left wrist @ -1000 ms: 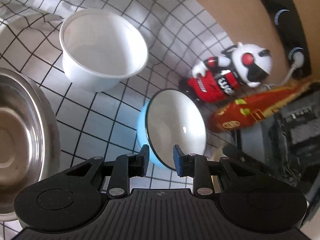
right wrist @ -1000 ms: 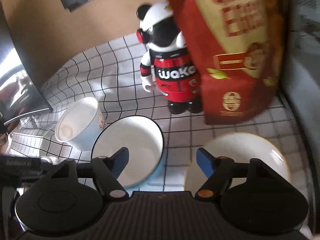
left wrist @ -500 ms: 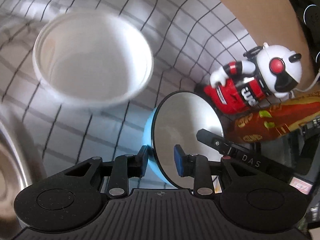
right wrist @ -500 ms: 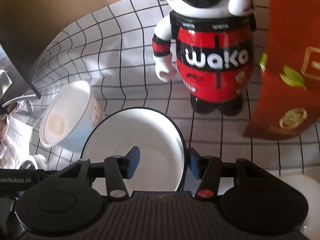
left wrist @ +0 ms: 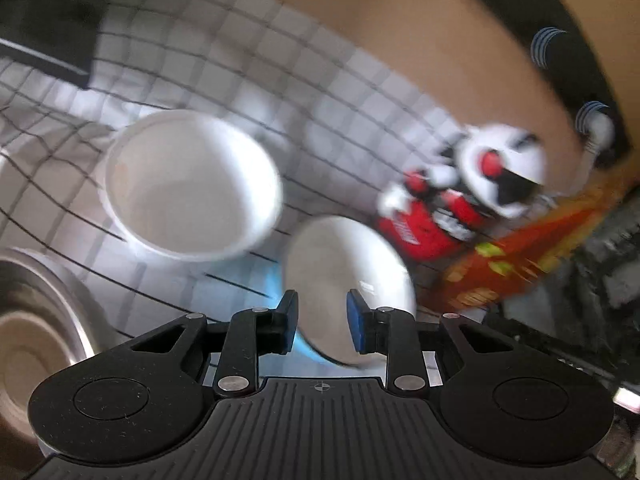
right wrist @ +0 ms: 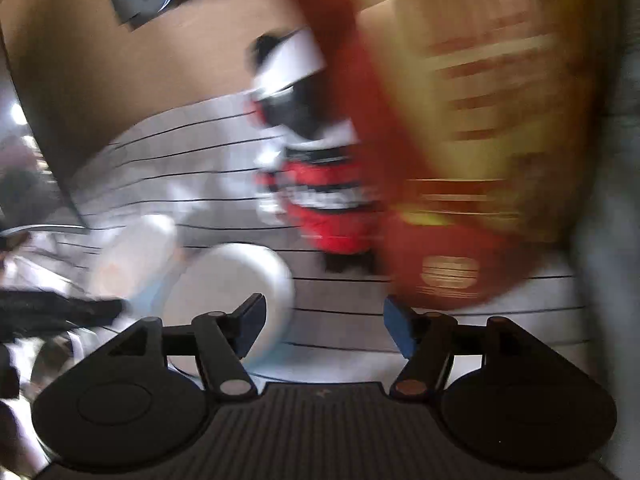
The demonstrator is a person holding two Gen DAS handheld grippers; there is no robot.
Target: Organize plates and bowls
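Left tongs (left wrist: pixel 322 316) noted clamped on the near wall of the light-blue enamel bowl with white inside (left wrist: pixel 348 280), one pad outside and one within; bowl carried tilted, mouth turned ahead, empty

Right tongs (right wrist: pixel 325 316) noted drawn back from that bowl, which half a second ago lay between their pads; it is now seen off their left finger, and the jaws are opening with nothing between them. Judged: bowl left wholly to the left tongs, ready to be nested

Ahead-left of the left tongs, a white round tub (left wrist: pixel 192 184), upright on the black-checked white cloth (left wrist: pixel 320 80), empty. Low to their left, a wide steel bowl (left wrist: pixel 40 320); contents cannot be told

Farther off, ahead-right, a red-and-white toy figure (left wrist: pixel 480 192) and a red snack bag (left wrist: pixel 520 268); much is blurred
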